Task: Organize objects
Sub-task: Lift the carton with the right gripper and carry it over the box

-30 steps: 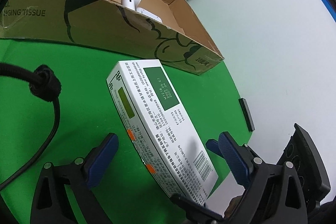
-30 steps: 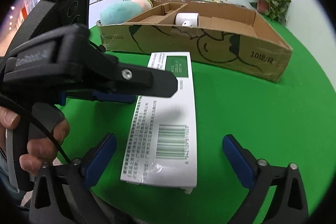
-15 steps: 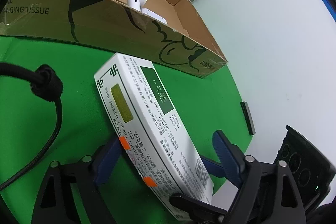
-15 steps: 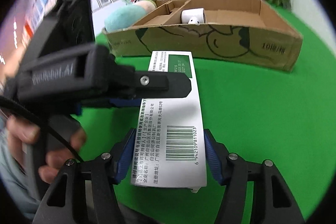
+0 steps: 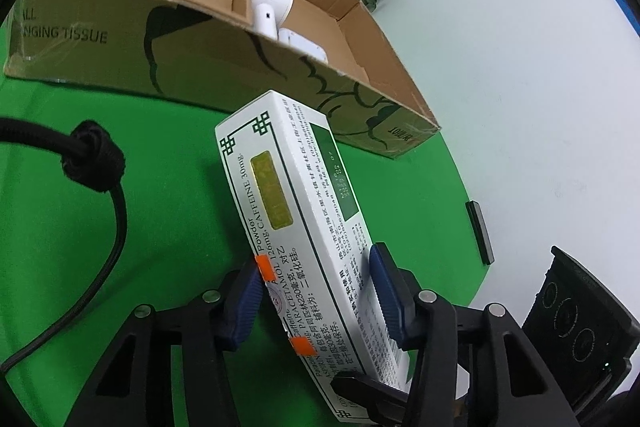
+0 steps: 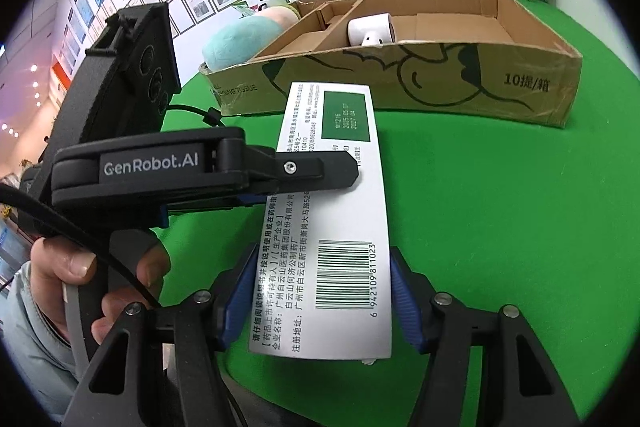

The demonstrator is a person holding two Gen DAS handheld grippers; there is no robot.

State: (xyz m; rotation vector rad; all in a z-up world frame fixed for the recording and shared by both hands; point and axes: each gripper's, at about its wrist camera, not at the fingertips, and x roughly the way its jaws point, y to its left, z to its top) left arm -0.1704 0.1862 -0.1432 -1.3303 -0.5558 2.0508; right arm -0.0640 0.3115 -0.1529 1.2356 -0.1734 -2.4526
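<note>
left gripper (image 5: pixel 316 301): jaws just closed, clamping medicine box (image 5: pixel 296 227) mid-length | right gripper (image 6: pixel 320 301): clenched on its barcode end | box: raised over green table (image 6: pixel 500 227), two grips likely steadying it | destination: probably cardboard tray (image 6: pixel 532 83) behind

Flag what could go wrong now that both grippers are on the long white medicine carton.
1. Both the left gripper and the right gripper pinch the long white medicine carton; the left's jaws have just been closing on it. Uneven pulls could twist or crush the thin card.
2. The carton's far end sits close to the brown cardboard box; a low lift could catch its front wall.
3. The white cylinder already lies inside the box and may block the drop.
</note>
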